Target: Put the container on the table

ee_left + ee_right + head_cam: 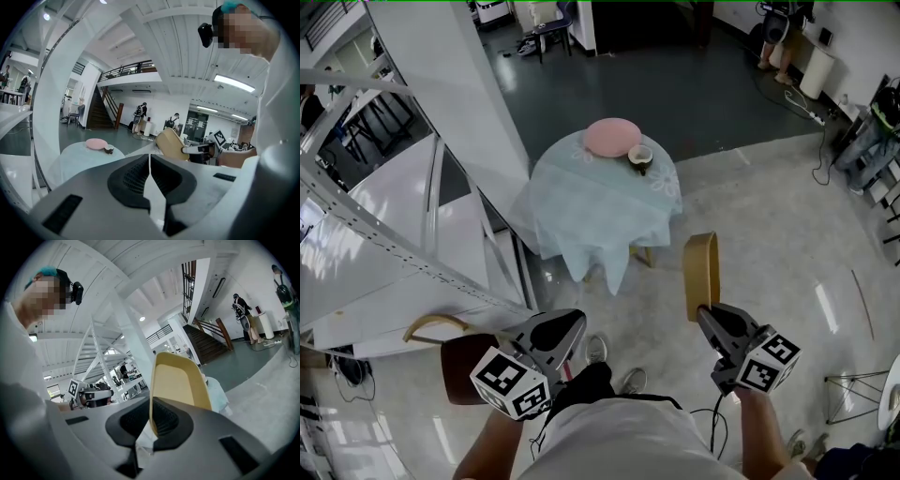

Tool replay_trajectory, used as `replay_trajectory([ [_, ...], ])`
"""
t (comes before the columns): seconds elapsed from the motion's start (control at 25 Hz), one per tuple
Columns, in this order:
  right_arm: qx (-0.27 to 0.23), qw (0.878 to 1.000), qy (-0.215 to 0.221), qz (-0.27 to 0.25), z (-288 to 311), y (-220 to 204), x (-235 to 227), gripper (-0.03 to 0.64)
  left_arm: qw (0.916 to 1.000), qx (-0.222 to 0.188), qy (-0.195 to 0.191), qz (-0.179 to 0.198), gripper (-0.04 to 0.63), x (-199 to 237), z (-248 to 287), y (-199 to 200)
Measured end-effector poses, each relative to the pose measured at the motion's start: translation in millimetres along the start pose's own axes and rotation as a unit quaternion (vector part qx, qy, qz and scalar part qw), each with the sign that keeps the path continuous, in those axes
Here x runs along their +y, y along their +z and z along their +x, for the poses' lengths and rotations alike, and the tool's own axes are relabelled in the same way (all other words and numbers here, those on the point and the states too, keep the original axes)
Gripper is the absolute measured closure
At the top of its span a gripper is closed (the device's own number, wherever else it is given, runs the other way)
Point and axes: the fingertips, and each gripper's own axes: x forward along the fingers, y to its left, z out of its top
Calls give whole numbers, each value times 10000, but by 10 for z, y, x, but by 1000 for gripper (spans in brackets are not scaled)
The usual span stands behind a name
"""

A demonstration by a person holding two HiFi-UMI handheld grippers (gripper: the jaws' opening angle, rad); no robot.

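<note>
1. The right gripper [707, 311] has its fingers clamped on the rim of a tan container [701, 270], held on edge in the air.
2. The left gripper [574, 324] has its fingers together, holding nothing.
3. Well apart from the container, the cloth-covered surface [581, 211] carries a pink plate [612, 137] with a small bowl [640, 156] just beside it.

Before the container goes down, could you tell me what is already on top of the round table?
On the table lie a pink plate and a small bowl beside it. The cloth covers the tabletop itself; the bowl's contents are too small to tell.
</note>
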Motion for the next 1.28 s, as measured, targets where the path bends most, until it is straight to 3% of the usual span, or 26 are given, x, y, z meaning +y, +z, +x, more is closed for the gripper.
replay_trajectory([
  [0.36, 88, 9997, 205, -47, 395, 160, -152, 586, 9994, -144, 223, -240, 565, 385, 108, 71],
  [0.64, 182, 9997, 154, 9, 850, 236, -434, 586, 9994, -129, 162, -288, 565, 840, 418, 121],
  [1.28, 618, 9979, 127, 177, 2522, 588, -910, 586, 9979, -1, 244, -603, 565, 2563, 955, 437],
])
